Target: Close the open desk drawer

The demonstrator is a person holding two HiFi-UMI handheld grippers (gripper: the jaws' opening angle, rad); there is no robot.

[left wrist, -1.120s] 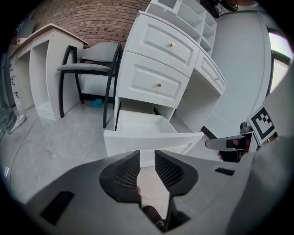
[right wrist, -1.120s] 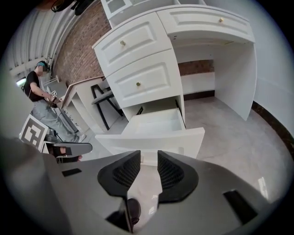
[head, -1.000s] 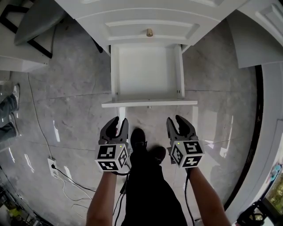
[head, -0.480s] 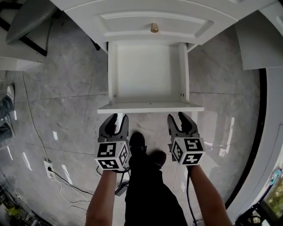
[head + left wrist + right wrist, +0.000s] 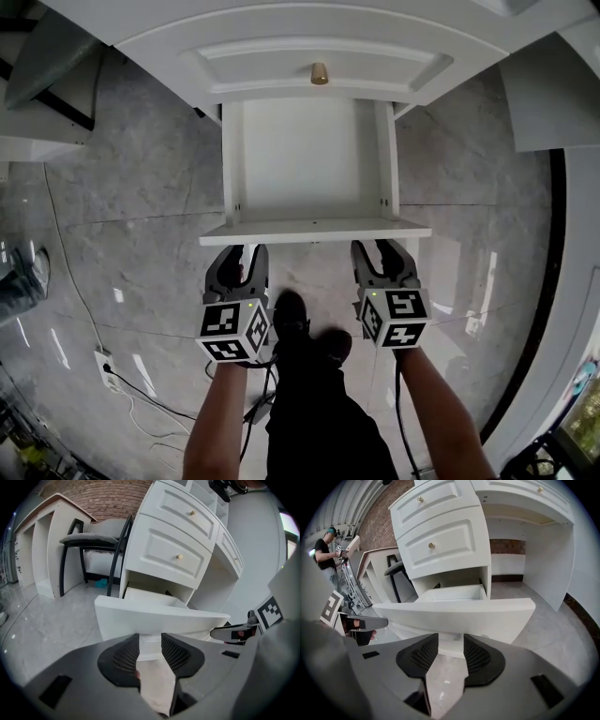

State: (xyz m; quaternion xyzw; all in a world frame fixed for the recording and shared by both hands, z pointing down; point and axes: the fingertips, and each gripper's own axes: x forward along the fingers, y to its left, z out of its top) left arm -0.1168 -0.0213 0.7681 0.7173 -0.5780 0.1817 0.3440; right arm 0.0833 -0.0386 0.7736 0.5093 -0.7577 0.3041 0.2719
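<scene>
Floor (image 5: pixel 141 187): grey marble-look tiles, glossy.
Counter (image 5: pixel 319 28): white, at far centre. A closed panelled front is seen directly above the open drawer.
Drawer (image 5: pixel 314 159): pulled well out toward the near side. Interior is bare and white. Its front panel (image 5: pixel 315 230) forms the nearest edge.
Left gripper (image 5: pixel 238 255): held at the left end of the front panel, tips just at its near face. Contact cannot be determined. Fingers (image 5: pixel 124 656) are spread wide, just opened further, with nothing gripped between them.
Right gripper (image 5: pixel 382 251): held likewise at the right end. Fingers (image 5: pixel 480 656) are spread wide, just opened further, with nothing gripped.
Knob (image 5: pixel 320 72): brass, on the closed front.
</scene>
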